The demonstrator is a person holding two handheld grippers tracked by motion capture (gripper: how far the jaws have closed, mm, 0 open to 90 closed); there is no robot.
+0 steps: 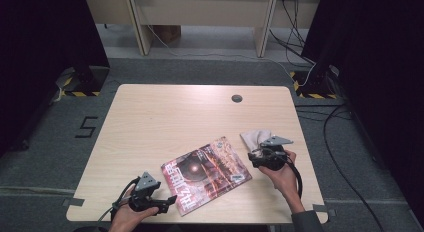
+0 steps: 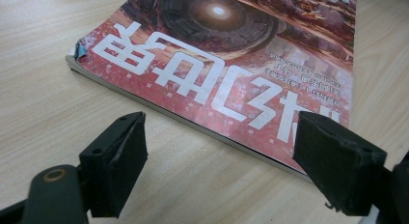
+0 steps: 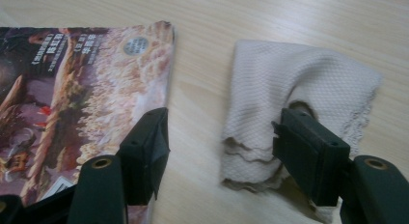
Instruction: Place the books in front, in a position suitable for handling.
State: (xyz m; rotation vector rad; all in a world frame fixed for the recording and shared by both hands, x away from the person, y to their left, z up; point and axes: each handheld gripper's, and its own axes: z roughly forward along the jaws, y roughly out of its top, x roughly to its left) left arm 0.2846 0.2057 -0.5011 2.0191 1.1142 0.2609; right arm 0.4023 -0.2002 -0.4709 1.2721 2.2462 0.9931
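Beige cloth (image 3: 289, 89), counter's right edge: my right gripper (image 3: 222, 147) jaws wide, empty, approaching; closing comes next. Left gripper (image 2: 217, 151) wide, empty, facing magazine (image 2: 231, 64).

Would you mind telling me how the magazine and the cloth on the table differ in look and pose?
The magazine has a glossy red printed cover with large white lettering; the cloth is plain beige with a woven texture. The magazine lies flat and closed at a slant, while the cloth is folded and rumpled. The magazine covers far more of the table than the cloth. Both rest on the table, unheld.
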